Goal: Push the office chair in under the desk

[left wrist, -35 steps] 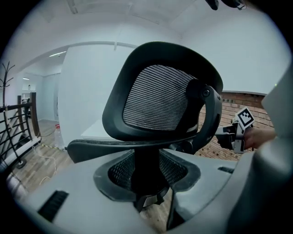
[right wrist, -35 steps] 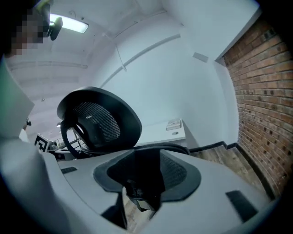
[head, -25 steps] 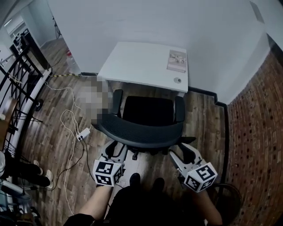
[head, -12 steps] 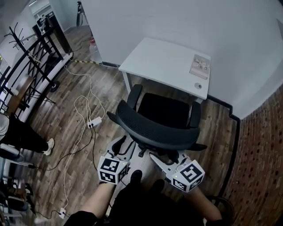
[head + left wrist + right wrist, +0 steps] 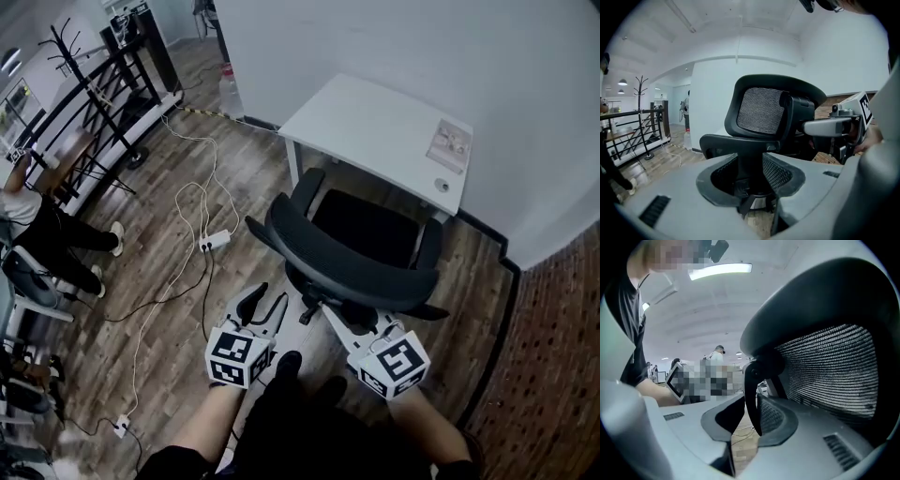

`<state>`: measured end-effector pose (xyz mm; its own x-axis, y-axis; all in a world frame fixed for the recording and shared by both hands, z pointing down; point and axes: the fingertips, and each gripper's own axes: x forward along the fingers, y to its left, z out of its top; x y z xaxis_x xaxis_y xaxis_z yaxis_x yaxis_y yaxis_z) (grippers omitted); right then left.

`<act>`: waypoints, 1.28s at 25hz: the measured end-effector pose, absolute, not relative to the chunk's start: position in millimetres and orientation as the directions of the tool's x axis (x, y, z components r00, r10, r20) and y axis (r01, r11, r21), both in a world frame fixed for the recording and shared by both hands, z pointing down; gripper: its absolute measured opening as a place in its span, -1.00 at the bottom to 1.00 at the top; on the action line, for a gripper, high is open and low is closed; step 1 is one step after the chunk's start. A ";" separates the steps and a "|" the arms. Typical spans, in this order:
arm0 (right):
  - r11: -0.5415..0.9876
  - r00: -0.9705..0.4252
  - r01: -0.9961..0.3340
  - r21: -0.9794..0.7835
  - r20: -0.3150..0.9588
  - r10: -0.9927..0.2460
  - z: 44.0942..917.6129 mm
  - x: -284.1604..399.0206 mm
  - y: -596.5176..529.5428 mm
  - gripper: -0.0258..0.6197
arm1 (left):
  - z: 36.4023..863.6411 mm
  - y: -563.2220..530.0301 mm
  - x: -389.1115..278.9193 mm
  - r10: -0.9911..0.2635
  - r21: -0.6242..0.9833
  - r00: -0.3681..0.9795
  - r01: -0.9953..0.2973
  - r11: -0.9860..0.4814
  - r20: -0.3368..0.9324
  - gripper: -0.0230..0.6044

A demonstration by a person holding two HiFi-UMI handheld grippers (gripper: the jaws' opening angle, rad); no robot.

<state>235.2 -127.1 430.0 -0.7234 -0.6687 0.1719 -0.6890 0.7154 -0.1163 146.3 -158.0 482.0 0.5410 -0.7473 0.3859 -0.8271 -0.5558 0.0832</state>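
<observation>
The office chair (image 5: 352, 267) sat not yet under the worktop (image 5: 375, 131). The right claw (image 5: 330, 317) had just been closing onto its back strut (image 5: 752, 394), while the left claw (image 5: 265, 298) gaped wide and empty.

I am looking down on a wood-plank floor (image 5: 141, 281) that is carrying the office chair (image 5: 356, 253) at frame centre, with a white power strip (image 5: 217, 241) and its cables trailing at centre left. At upper right, the white desk (image 5: 375, 122) is holding a booklet (image 5: 448, 145) and a small round disc (image 5: 442, 185).
</observation>
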 end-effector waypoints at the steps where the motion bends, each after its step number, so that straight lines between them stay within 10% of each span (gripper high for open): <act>1: 0.717 -0.725 -0.687 -0.117 0.169 -0.667 430.2 236.2 -125.0 -0.67 | 482.3 -154.0 145.8 -0.751 0.085 0.537 -0.831 -0.550 0.385 -0.45; 32: 0.631 -0.676 -0.729 -0.265 0.135 -0.725 448.7 360.2 -15.0 -0.52 | 485.0 -107.2 178.0 -0.736 0.082 0.549 -0.819 -0.567 0.396 -0.45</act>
<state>360.2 -15.0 448.7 -0.6756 -0.7249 0.1348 -0.7295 0.6305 -0.2652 178.0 -107.2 485.0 0.5492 -0.7359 0.3960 -0.8193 -0.5674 0.0820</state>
